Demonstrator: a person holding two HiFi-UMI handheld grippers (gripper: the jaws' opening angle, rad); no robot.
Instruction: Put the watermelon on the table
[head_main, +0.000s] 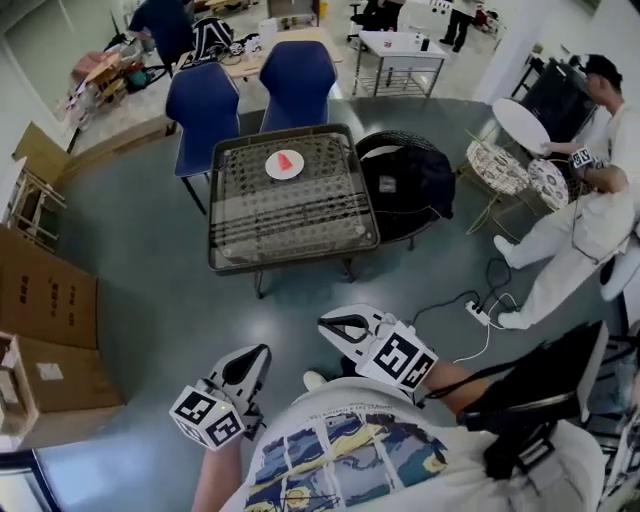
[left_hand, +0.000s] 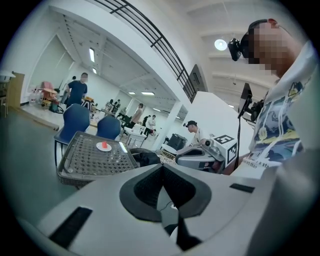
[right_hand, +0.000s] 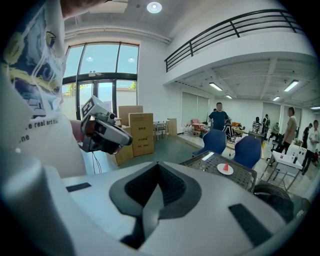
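Observation:
A red watermelon slice (head_main: 286, 159) stands on a white plate (head_main: 272, 168) at the far middle of the dark wicker table (head_main: 290, 225). My left gripper (head_main: 256, 357) and right gripper (head_main: 334, 324) hover close to my body, well short of the table, both shut and empty. In the left gripper view the jaws (left_hand: 161, 172) meet with nothing between them; the slice (left_hand: 104, 145) and the table (left_hand: 85, 162) lie far ahead on the left. In the right gripper view the shut jaws (right_hand: 157, 175) point toward the table (right_hand: 207, 162) and the slice (right_hand: 225, 167).
Two blue chairs (head_main: 250, 95) stand behind the table. A black round chair with a bag (head_main: 405, 185) sits to its right. Cardboard boxes (head_main: 45, 330) are at the left. A power strip with cable (head_main: 478, 313) lies on the floor; people (head_main: 575, 230) stand at the right.

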